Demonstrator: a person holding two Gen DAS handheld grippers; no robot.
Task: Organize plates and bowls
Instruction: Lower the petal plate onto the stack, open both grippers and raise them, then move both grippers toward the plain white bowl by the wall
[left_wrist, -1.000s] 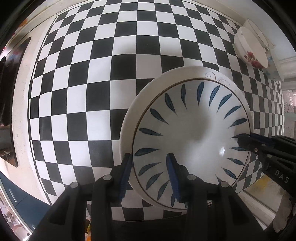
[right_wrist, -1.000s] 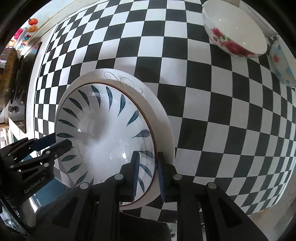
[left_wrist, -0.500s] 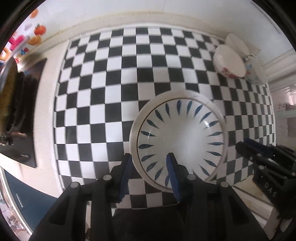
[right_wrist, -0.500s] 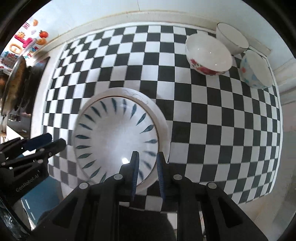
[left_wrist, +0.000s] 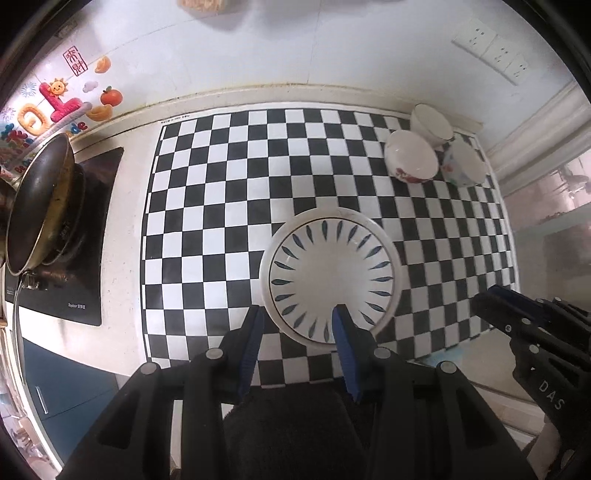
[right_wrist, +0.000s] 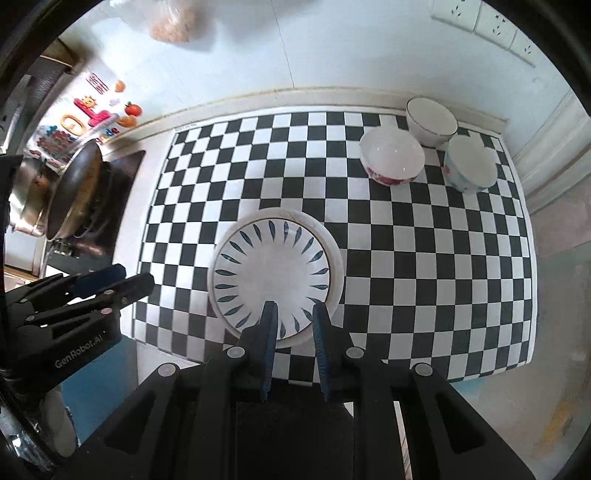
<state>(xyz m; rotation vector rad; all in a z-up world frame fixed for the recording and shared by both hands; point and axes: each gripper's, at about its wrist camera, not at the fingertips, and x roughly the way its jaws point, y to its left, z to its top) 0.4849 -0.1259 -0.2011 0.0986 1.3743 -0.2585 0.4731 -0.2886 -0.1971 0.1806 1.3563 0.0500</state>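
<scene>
Beneath my left hand-held gripper (left_wrist: 298, 312), lettered "GenRobot.AI", and right hand-held gripper (right_wrist: 295, 306), lettered "DAS", both down-pointing, parted, empty: leaf-patterned plate (left_wrist: 328, 273).

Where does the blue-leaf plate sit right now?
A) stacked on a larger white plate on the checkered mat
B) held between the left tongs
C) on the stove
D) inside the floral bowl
A: the blue-leaf plate lies on a larger white plate on the checkered mat, with nothing gripping it.
</scene>
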